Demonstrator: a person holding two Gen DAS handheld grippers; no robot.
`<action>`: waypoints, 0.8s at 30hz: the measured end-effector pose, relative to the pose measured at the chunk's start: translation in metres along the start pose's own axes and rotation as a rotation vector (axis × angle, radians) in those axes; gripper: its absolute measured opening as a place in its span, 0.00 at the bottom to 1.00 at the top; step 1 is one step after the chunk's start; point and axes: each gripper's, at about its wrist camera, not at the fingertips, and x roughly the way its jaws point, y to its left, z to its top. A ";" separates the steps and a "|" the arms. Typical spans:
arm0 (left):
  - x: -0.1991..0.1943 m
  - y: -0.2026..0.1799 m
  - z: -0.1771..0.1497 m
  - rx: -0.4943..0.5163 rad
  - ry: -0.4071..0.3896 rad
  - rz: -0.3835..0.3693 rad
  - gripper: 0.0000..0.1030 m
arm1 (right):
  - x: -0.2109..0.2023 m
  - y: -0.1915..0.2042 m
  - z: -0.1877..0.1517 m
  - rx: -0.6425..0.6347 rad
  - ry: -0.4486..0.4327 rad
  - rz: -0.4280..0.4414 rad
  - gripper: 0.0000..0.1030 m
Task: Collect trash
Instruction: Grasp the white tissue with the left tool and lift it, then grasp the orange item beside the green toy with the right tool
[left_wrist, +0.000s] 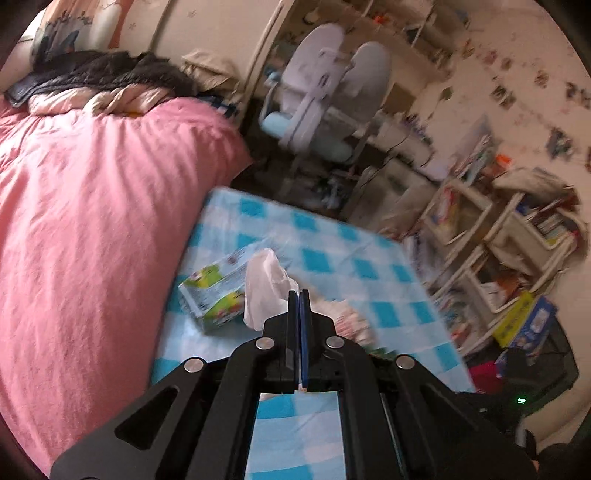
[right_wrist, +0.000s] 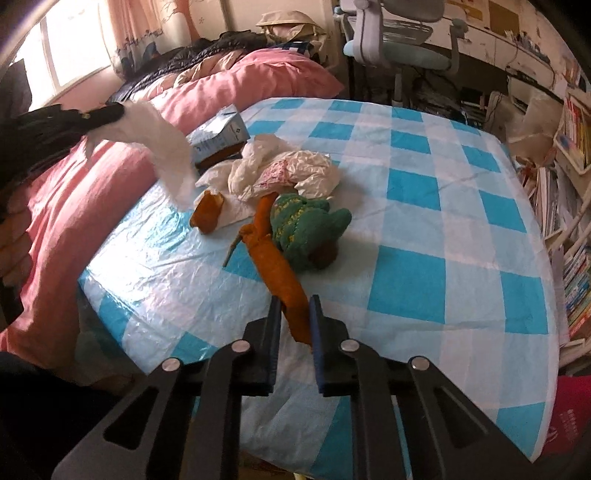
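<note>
My left gripper is shut on a white tissue and holds it above the checked tablecloth. In the right wrist view the left gripper is at the far left, with the tissue hanging from it. My right gripper is shut on the end of an orange knitted strip joined to a green knitted toy lying on the table. A crumpled white plastic bag and a brown scrap lie behind the toy.
A blue-green carton lies at the table's left edge and also shows in the right wrist view. A pink quilt lies to the left. A desk chair and cluttered shelves stand behind and to the right.
</note>
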 end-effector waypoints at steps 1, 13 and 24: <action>-0.004 -0.004 0.001 0.013 -0.021 -0.028 0.01 | 0.000 -0.004 0.000 0.030 0.000 0.024 0.14; -0.021 -0.035 -0.007 0.114 -0.045 0.007 0.01 | -0.008 -0.011 0.006 0.101 -0.034 0.090 0.10; -0.017 -0.048 -0.017 0.179 -0.011 0.034 0.01 | 0.001 0.004 0.004 -0.004 -0.030 -0.018 0.56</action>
